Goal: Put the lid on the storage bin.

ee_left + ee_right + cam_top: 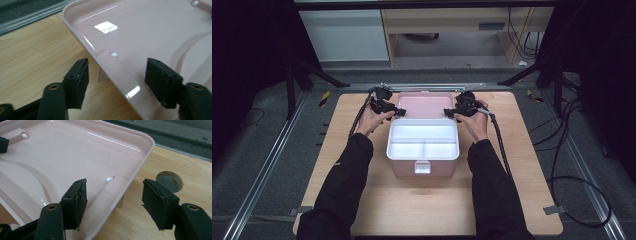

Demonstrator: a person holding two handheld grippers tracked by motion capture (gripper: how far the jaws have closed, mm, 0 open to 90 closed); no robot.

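1. The tabletop (362,200) carries one pink storage box (424,167) at its middle. Its hinged lid (424,104) is thrown open and lies back on the far side.
2. A white divided tray (424,142) sits in the box mouth. It has one long compartment at the far side and two smaller ones nearer me. All three look empty from the high view.
3. I judge the step in hand to be taking hold of the lid's two side edges, likely to swing it shut over the tray.
4. My left claw (117,82) stands partly open astride the lid's edge, one pad outside over the wood and one over the inner face. Neither pad presses on the plastic.
5. My right claw (115,203) does the same on the opposite edge, also half open and holding nothing.
6. To do this well, I would close both claws evenly on the flat rim beside each small hinge tab (102,75). Then I would lift both sides together, so the lid does not twist.
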